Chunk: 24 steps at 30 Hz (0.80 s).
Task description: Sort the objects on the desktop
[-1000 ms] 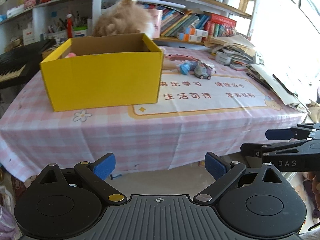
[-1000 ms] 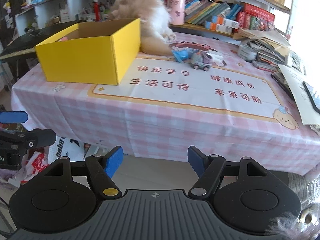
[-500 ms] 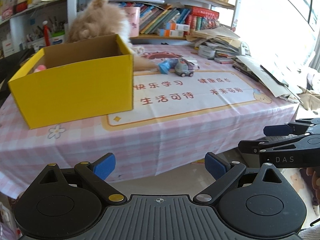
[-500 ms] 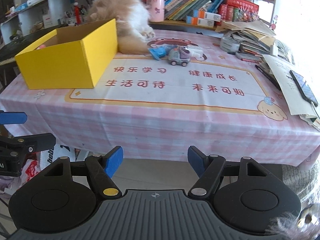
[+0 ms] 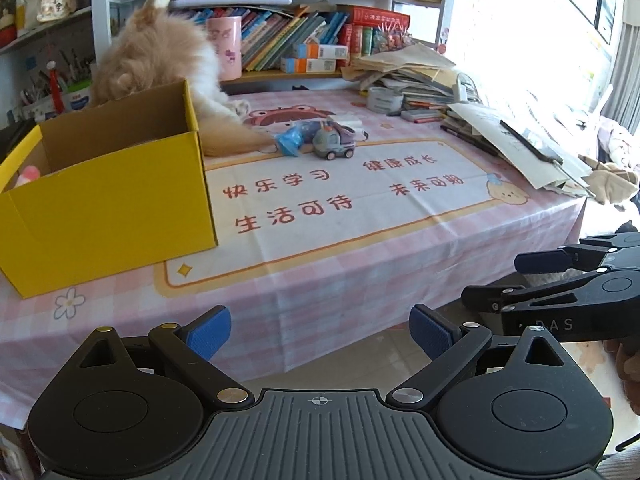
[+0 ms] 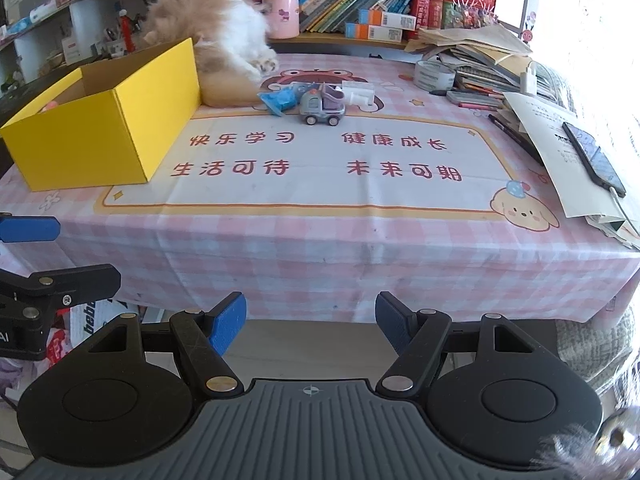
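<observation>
An open yellow cardboard box [image 5: 104,208] [image 6: 100,128] stands on the left of the pink checked table [image 6: 320,248], with something pink [image 5: 28,174] inside. A grey and purple toy truck [image 5: 333,143] [image 6: 322,108] sits mid-table at the back, between a crumpled blue wrapper [image 6: 280,100] and a small white object [image 6: 358,94]. My left gripper [image 5: 320,330] hangs open before the table's front edge, holding nothing. To its right, my right gripper [image 6: 311,320] is open and likewise holds nothing. Each shows in the other's view: right gripper [image 5: 516,278], left gripper [image 6: 60,252].
A fluffy orange and white cat [image 6: 216,24] lies behind the box with a paw raised. Stacked papers, a tape roll [image 6: 434,74], pens and a phone [image 6: 594,158] crowd the right side. Bookshelves stand behind. Bags lie on the floor under the table's left end.
Both grippers have slid to the right along the table's front, so the box and toys sit further left in each view. Neither gripper's opening changed.
</observation>
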Each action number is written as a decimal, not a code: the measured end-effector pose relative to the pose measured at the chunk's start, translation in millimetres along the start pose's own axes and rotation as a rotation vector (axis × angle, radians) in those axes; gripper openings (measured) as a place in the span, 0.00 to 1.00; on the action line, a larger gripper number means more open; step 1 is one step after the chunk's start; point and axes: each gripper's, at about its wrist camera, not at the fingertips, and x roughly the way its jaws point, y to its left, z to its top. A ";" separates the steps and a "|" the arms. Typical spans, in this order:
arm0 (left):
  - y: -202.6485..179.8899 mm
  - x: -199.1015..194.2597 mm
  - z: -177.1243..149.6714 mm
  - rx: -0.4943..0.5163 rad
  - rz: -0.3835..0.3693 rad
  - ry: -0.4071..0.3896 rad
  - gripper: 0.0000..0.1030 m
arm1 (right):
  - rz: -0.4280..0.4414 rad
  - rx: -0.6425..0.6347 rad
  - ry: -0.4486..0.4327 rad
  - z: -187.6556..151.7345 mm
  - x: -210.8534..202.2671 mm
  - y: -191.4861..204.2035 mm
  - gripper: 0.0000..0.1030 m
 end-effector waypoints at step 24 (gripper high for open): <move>-38.5 62.4 57.6 -0.047 0.051 0.008 0.95 | 0.062 -0.047 0.000 53.9 48.4 -67.6 0.67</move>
